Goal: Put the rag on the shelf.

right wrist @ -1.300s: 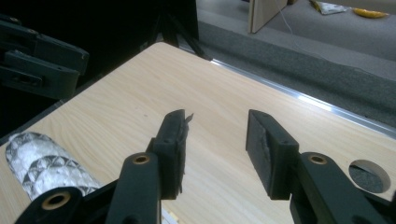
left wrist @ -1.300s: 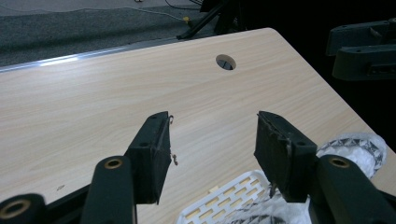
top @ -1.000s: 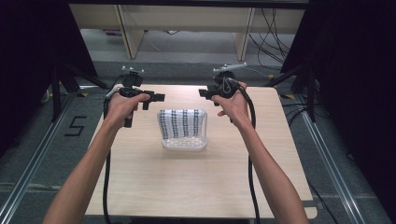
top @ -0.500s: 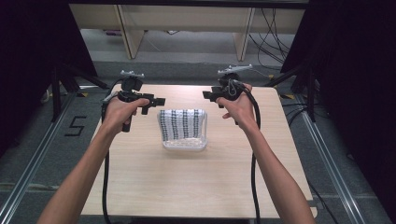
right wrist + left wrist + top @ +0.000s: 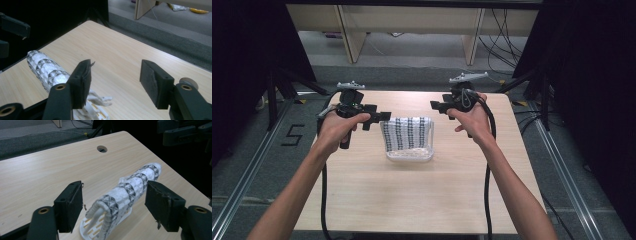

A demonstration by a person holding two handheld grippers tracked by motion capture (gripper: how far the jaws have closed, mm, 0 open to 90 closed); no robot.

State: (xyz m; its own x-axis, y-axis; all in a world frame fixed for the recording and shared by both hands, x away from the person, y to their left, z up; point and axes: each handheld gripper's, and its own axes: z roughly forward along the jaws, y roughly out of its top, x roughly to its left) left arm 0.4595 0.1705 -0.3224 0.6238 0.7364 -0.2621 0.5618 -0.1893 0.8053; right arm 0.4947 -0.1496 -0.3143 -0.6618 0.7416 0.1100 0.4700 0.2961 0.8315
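A light wooden table (image 5: 412, 200) with a small round hole (image 5: 102, 149) stands on a grey floor (image 5: 257, 165), with black curtains (image 5: 242, 60) at both sides, pale wooden furniture legs (image 5: 347, 35) behind, and black cables (image 5: 504, 22) on the floor.

Right gripper (image 5: 113, 82) is sitting with jaws spread wide, nothing between them, only bare wooden table (image 5: 120, 50) showing through the gap. Patterned cloth (image 5: 47, 70), black-and-white, is draping over a white slotted basket (image 5: 96, 110) at lower left, running back toward the table's far left edge. Left jaw is overlapping the near end of the cloth in frame; can't tell if it's touching. Other gripper (image 5: 11, 30) is hanging dark at the upper left, past the cloth's far end. Grey floor (image 5: 175, 40) is lying beyond the table.
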